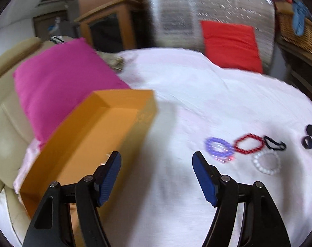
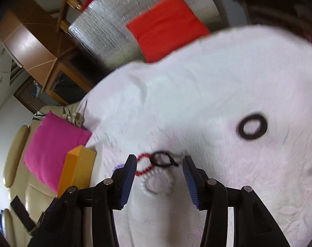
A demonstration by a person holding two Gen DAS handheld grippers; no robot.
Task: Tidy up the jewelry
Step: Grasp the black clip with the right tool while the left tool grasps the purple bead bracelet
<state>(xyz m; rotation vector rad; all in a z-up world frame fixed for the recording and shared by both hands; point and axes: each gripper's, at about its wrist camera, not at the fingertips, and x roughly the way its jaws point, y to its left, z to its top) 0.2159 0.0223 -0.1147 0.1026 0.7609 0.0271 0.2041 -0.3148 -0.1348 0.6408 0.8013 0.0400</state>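
Both the left gripper (image 1: 157, 162) and right gripper (image 2: 159, 168) gape empty above light, limp beaded bracelets—purple (image 1: 218, 148), red (image 1: 249, 143), white (image 1: 266, 162)—and a thin black band (image 1: 274, 143) clustered on the white bedspread (image 1: 197, 94), each likely best pinched across its strand.

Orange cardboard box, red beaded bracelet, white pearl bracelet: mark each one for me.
Orange cardboard box (image 1: 98, 131): left wrist view, inner floor.
Red beaded bracelet (image 1: 238, 145): left wrist view, left beads.
White pearl bracelet (image 1: 256, 163): left wrist view, left beads.

On the bed (image 1: 197, 86), the open box (image 1: 98, 135) lies left of four clustered bracelets (image 1: 246, 150); a pillow (image 1: 59, 84) sits behind the box.
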